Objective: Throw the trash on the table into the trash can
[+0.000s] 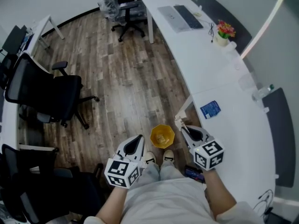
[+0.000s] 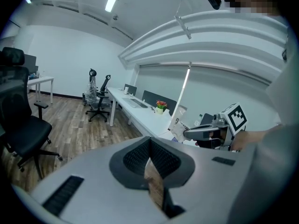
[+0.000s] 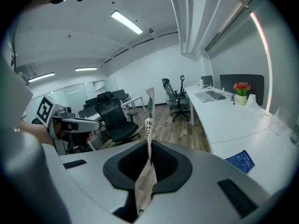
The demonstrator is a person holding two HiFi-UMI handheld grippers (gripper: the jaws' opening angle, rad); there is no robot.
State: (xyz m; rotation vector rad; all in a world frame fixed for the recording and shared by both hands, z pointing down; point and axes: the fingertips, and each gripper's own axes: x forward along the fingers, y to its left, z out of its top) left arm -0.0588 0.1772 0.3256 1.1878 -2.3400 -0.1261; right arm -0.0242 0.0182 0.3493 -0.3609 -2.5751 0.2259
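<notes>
The right gripper (image 3: 149, 146) is closed on a thin white printed wrapper (image 3: 148, 127), which stands up edge-on from between its pads; in the left gripper view the same wrapper (image 2: 179, 121) shows at right of centre, sticking well out past the tips, so only a small part of it is pinched. The left gripper (image 2: 150, 146) is shut with nothing in it, only floor showing through the slit. In the head view the right gripper (image 1: 180, 123) sits at lower centre, just to the right of the yellow trash can (image 1: 162, 136), and the left gripper (image 1: 138, 140) sits just to the can's left. The main risk I see is a miss: the tips look to be beside the can's mouth rather than over it, though the steep angle makes that hard to judge, and a sheet this light would probably flutter sideways and land on the wood floor (image 1: 121, 87) or by the shoes (image 1: 159, 158) if let go now. It could also cling to one pad when the jaws part and fall late. The can looks small and light, so a nudge from either tool could tip it. A blue packet (image 1: 210, 108) lies on the white table (image 1: 224, 83) at right of centre, so the job is likely not done with this drop.
</notes>
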